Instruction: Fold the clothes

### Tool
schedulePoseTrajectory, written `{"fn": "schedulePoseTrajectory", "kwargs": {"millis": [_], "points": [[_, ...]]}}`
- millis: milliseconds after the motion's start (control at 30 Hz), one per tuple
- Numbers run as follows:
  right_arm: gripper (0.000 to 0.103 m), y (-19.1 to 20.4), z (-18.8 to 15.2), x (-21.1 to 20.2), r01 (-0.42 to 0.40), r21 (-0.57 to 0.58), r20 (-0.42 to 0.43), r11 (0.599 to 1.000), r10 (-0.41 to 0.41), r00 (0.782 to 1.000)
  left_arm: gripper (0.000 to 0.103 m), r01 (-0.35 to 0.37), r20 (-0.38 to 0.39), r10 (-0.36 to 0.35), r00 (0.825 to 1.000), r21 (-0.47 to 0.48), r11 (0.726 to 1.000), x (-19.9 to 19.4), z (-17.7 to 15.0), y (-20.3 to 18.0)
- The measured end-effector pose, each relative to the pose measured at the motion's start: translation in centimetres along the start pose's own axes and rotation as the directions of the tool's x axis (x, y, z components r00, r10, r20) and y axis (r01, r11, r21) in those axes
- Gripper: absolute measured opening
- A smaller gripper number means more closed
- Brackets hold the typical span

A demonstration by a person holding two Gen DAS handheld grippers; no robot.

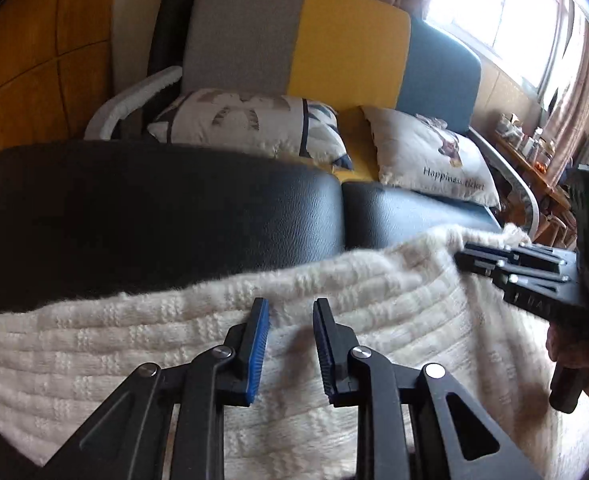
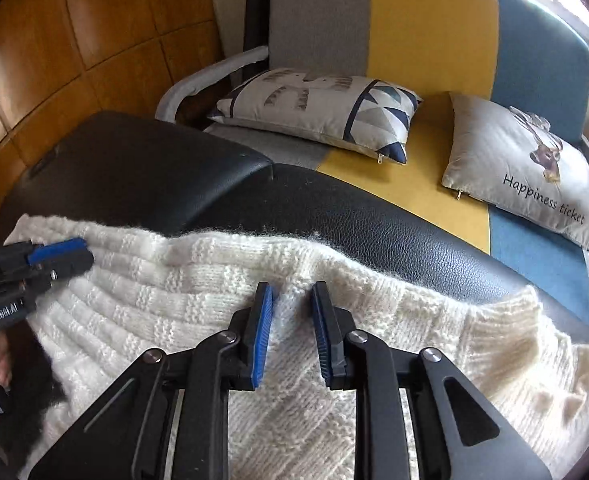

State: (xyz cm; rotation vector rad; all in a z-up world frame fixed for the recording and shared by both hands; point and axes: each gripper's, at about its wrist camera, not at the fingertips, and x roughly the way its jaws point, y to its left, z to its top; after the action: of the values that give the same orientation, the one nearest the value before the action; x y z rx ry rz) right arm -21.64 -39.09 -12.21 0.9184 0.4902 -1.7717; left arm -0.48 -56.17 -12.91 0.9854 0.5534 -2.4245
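White knit sweater (image 2: 254,280) on black padded bench (image 2: 174,176); tricolour sofa (image 2: 426,16) behind; left gripper (image 1: 290,308), right gripper (image 2: 292,292) parted, empty

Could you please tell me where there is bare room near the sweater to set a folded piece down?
The black leather bench lies bare beyond the cream knitted sweater, up to the sofa's yellow seat strip, itself free between the patterned cushion and lettered cushion. The sweater area is crowded by both grippers.

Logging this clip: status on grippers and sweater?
Left gripper open, right gripper open, both over cream knit sweater. Sweater spread on black leather bench. Nothing obstructing.
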Motion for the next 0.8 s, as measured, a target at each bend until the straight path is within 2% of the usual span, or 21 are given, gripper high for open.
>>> {"fn": "schedulePoseTrajectory", "kwargs": {"millis": [133, 267, 300, 367, 400, 500, 600, 667, 733, 800], "points": [[0.022, -0.2, 0.2, -2.4, -0.013, -0.019, 0.05, 1.0, 0.014, 0.999, 0.024, 0.093, 0.058, -0.097, 0.994, 0.072, 0.993, -0.9, 1.7, -3.3], [0.022, -2.0, -0.4, -3.1, 0.066, -0.019, 0.032, 0.998, -0.066, 0.997, 0.024, 0.179, 0.011, -0.182, 0.983, 0.131, 0.975, 1.0, 2.9, -6.8], [0.022, -2.9, -0.6, -2.9, 0.082, 0.001, 0.024, 0.997, -0.082, 0.996, 0.024, 0.183, 0.005, -0.186, 0.983, 0.155, 0.971, 1.6, 2.9, -7.8], [0.022, -5.1, -1.4, -2.4, 0.093, 0.073, 0.007, 0.993, -0.093, 0.996, 0.024, 0.093, -0.06, -0.082, 0.995, 0.21, 0.973, 4.3, 2.4, -9.4], [0.022, -6.0, -1.8, -2.1, 0.091, 0.098, 0.006, 0.991, -0.092, 0.996, 0.024, 0.093, -0.11, -0.072, 0.991, 0.206, 0.974, 5.7, 2.3, -9.6], [0.022, -7.1, -2.4, -1.7, 0.06, 0.131, 0.021, 0.989, -0.064, 0.998, 0.026, 0.082, -0.096, -0.062, 0.993, 0.219, 0.972, 5.9, 1.9, -9.3], [0.022, -7.5, -2.4, -3.2, 0.05, 0.121, 0.041, 0.991, -0.055, 0.998, 0.026, 0.097, -0.091, -0.08, 0.993, 0.192, 0.977, 5.2, 2.5, -9.3], [0.022, -7.8, -2.5, -4.4, 0.046, 0.11, 0.055, 0.993, -0.052, 0.997, 0.026, 0.124, -0.048, -0.117, 0.992, 0.197, 0.973, 4.2, 3.0, -10.0], [0.022, -8.0, -2.5, -5.6, 0.042, 0.098, 0.068, 0.994, -0.049, 0.996, 0.026, 0.158, -0.021, -0.157, 0.987, 0.22, 0.963, 3.7, 3.3, -11.1], [0.022, -8.4, -2.6, -6.6, 0.045, 0.09, 0.078, 0.995, -0.052, 0.996, 0.026, 0.177, -0.026, -0.176, 0.984, 0.263, 0.948, 4.2, 3.9, -12.9]]}}
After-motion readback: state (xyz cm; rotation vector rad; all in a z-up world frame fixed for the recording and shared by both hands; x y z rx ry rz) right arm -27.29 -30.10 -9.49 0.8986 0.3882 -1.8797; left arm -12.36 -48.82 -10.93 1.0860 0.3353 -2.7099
